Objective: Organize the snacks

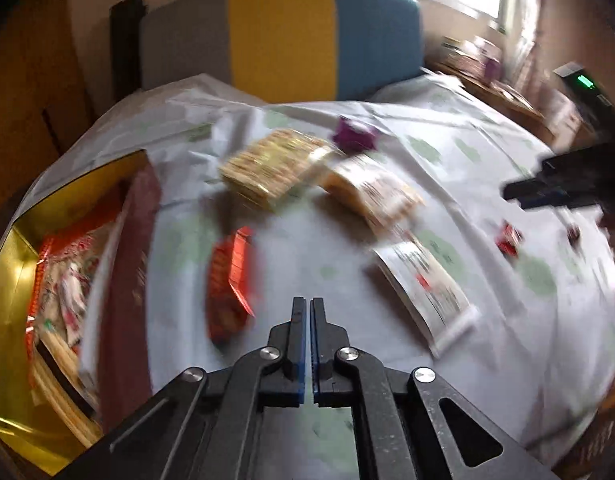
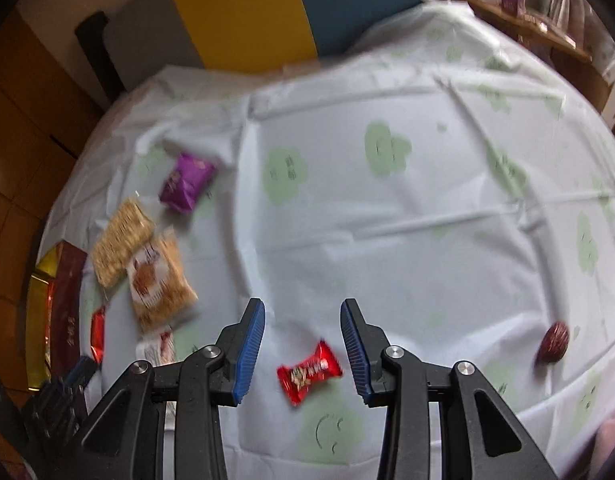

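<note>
A red wrapped candy lies flat on the cloth; far right, a dark red piece, perhaps another candy. At left: purple pouch, two tan cracker packs, an orange-red packet

Box at left edge of cloth, packets inside. Wrapped bar just right of box. Two cracker packs side by side at centre, small pouch behind them. Candy lower centre in right view, nut far right.
</note>
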